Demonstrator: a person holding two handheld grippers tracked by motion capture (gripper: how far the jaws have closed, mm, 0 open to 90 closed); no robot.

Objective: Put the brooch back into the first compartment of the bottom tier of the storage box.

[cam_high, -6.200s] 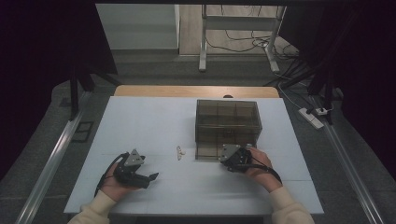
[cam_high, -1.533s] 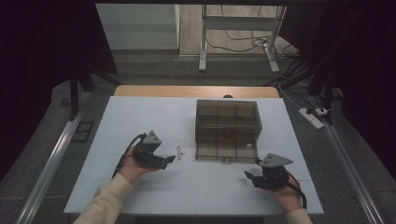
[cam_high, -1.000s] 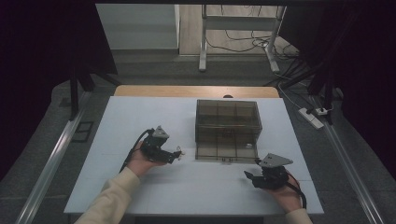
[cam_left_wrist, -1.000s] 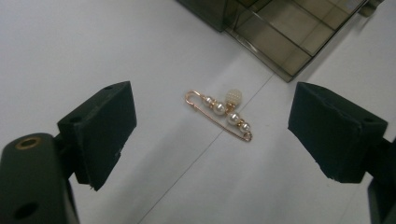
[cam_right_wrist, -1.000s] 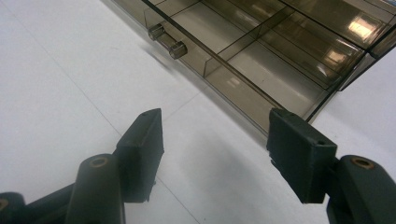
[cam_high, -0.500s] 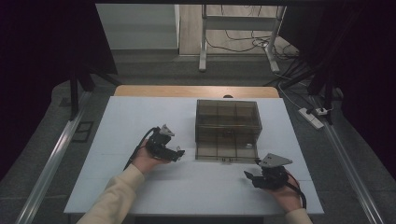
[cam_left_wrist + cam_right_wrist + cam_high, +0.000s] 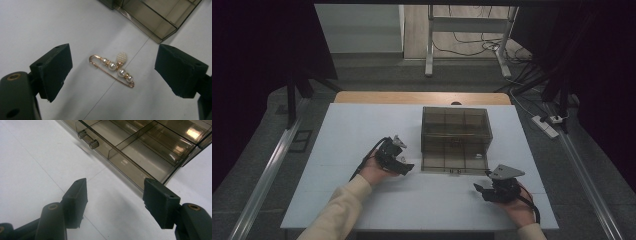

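A gold safety-pin brooch (image 7: 111, 70) strung with pearls and a round pearl charm lies flat on the white table (image 7: 362, 125). My left gripper (image 7: 111, 75) hangs just above it, open, jaws wide on either side and not touching it; from above, that left gripper (image 7: 404, 168) sits left of the box. A smoky clear compartment box (image 7: 455, 139) stands mid-table, its drawer (image 7: 130, 150) pulled out toward me with a small knob (image 7: 88, 140). My right gripper (image 7: 115, 195) is open and empty before the drawer's front; the high view has this right gripper (image 7: 482, 190) near the table's front right.
The box corner (image 7: 160, 22) lies just beyond the brooch. Bare white tabletop spreads left of the left hand and between the two hands. A wooden strip (image 7: 422, 97) edges the table's far side; a metal rail (image 7: 267, 170) runs along the floor at the left.
My left hand has slid right and slightly down toward the box, bringing its open jaws over the brooch. The right gripper has stayed still.
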